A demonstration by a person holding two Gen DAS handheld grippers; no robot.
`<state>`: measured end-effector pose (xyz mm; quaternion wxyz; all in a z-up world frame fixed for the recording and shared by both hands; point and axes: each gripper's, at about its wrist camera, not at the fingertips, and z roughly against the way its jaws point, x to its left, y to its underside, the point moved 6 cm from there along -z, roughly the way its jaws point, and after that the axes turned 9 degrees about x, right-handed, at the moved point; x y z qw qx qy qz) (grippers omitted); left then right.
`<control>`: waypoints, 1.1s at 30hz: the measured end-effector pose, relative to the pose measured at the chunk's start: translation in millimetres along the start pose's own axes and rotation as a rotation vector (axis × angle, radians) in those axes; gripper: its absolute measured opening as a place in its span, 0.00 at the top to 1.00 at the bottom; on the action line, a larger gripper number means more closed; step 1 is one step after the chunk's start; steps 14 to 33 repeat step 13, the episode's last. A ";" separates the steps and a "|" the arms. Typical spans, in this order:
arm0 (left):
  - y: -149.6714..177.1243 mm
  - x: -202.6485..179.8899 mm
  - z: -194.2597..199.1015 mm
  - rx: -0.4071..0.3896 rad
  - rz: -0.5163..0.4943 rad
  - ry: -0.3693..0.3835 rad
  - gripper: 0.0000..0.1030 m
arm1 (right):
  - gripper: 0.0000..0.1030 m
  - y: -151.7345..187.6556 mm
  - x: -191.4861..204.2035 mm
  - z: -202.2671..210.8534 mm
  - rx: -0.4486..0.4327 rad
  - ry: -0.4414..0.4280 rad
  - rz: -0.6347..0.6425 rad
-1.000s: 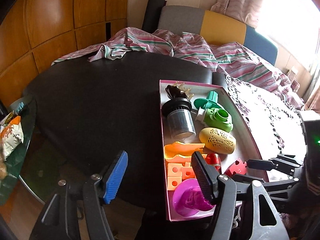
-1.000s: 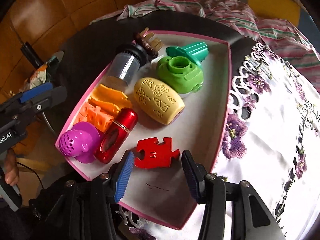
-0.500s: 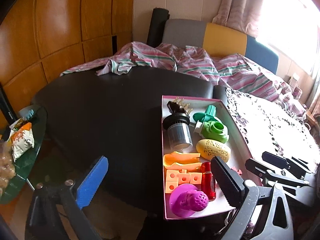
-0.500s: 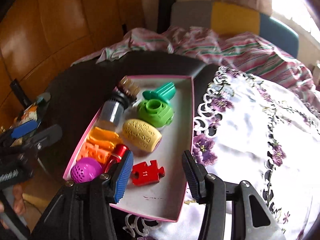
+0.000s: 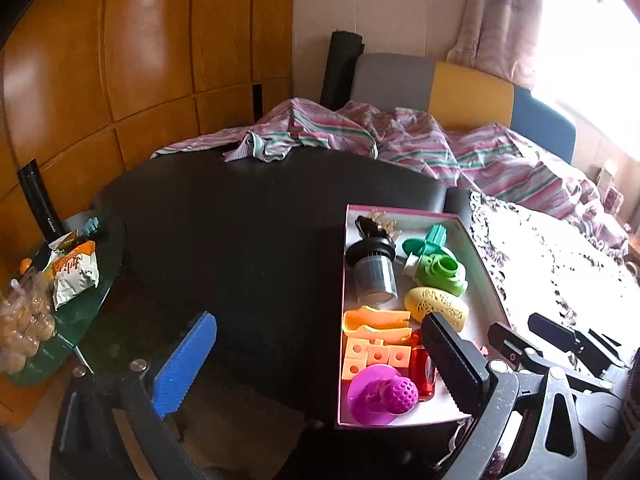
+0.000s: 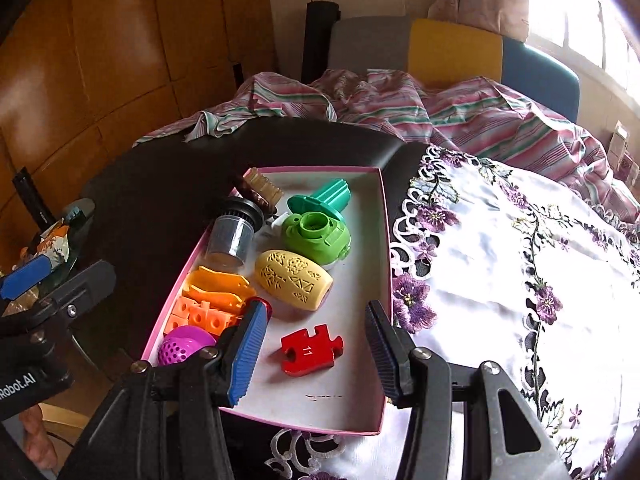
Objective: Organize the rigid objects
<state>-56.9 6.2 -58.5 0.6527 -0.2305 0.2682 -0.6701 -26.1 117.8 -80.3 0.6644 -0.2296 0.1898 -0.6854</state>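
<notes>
A pink-rimmed white tray lies across a black table and a flowered cloth. In it are a red puzzle piece, a yellow patterned egg shape, a green part, a teal piece, a lidded grey cup, orange blocks and a purple knobbed piece. My right gripper hovers open above the puzzle piece, which rests on the tray floor. Over the table edge left of the tray, my left gripper stands wide open and holds nothing.
The black table stretches to the left and back. A striped cloth is bunched at its far side, before a chair. A white embroidered cloth covers the right. A glass side table with snack bags stands at the left.
The left jaws have spread wide and drawn back and up from the purple piece, which stays in the tray. The right gripper has risen and tilted up from the red puzzle piece.
</notes>
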 end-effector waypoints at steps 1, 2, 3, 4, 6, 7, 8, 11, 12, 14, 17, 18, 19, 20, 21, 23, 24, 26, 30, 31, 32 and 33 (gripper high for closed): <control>-0.4 1.5 1.4 -0.006 0.007 0.000 0.00 | 0.51 -0.6 0.9 1.2 -0.002 0.000 0.002; -0.8 2.6 2.4 -0.010 0.015 -0.001 0.00 | 0.51 -1.1 1.8 1.9 -0.004 0.000 0.004; -1.1 3.8 3.3 -0.012 0.021 -0.006 0.00 | 0.51 -1.6 2.6 2.7 -0.007 0.000 0.006; -1.2 4.7 3.6 -0.014 0.023 -0.010 0.00 | 0.51 -1.9 3.4 3.1 -0.007 0.000 0.009; -0.8 5.5 4.9 -0.022 0.023 -0.019 0.01 | 0.51 -2.1 4.8 3.4 -0.008 0.001 0.013; -1.1 6.2 5.4 -0.030 0.025 -0.027 0.01 | 0.51 -2.2 5.5 3.6 -0.008 0.000 0.014; -1.1 6.4 6.0 -0.038 0.023 -0.031 0.03 | 0.51 -2.2 6.0 3.6 -0.009 0.000 0.014; -0.9 6.8 6.8 -0.044 0.016 -0.039 0.04 | 0.51 -2.4 7.3 4.0 -0.011 -0.004 0.016; -0.7 6.6 6.6 -0.040 0.017 -0.035 0.04 | 0.51 -2.7 8.0 4.4 -0.014 -0.004 0.017; -0.7 6.8 6.1 -0.036 0.019 -0.033 0.03 | 0.51 -3.1 8.4 5.1 -0.018 -0.003 0.019; -0.7 6.8 6.1 -0.036 0.019 -0.033 0.03 | 0.51 -3.1 8.4 5.1 -0.018 -0.003 0.019; -0.7 6.8 6.1 -0.036 0.019 -0.033 0.03 | 0.51 -3.1 8.4 5.1 -0.018 -0.003 0.019; -0.7 6.8 6.1 -0.036 0.019 -0.033 0.03 | 0.51 -3.1 8.4 5.1 -0.018 -0.003 0.019; -0.7 6.8 6.1 -0.036 0.019 -0.033 0.03 | 0.51 -3.1 8.4 5.1 -0.018 -0.003 0.019; -0.7 6.8 6.1 -0.036 0.019 -0.033 0.03 | 0.51 -3.1 8.4 5.1 -0.018 -0.003 0.019; -0.7 6.8 6.1 -0.036 0.019 -0.033 0.03 | 0.51 -3.1 8.4 5.1 -0.018 -0.003 0.019; -0.7 6.8 6.1 -0.036 0.019 -0.033 0.03 | 0.51 -3.1 8.4 5.1 -0.018 -0.003 0.019; -0.7 6.8 6.1 -0.036 0.019 -0.033 0.03 | 0.51 -3.1 8.4 5.1 -0.018 -0.003 0.019; -0.7 6.8 6.1 -0.036 0.019 -0.033 0.03 | 0.51 -3.1 8.4 5.1 -0.018 -0.003 0.019; -0.7 6.8 6.1 -0.036 0.019 -0.033 0.03 | 0.51 -3.1 8.4 5.1 -0.018 -0.003 0.019; -0.7 6.8 6.1 -0.036 0.019 -0.033 0.03 | 0.51 -3.1 8.4 5.1 -0.018 -0.003 0.019; -0.7 6.8 6.1 -0.036 0.019 -0.033 0.03 | 0.51 -3.1 8.4 5.1 -0.018 -0.003 0.019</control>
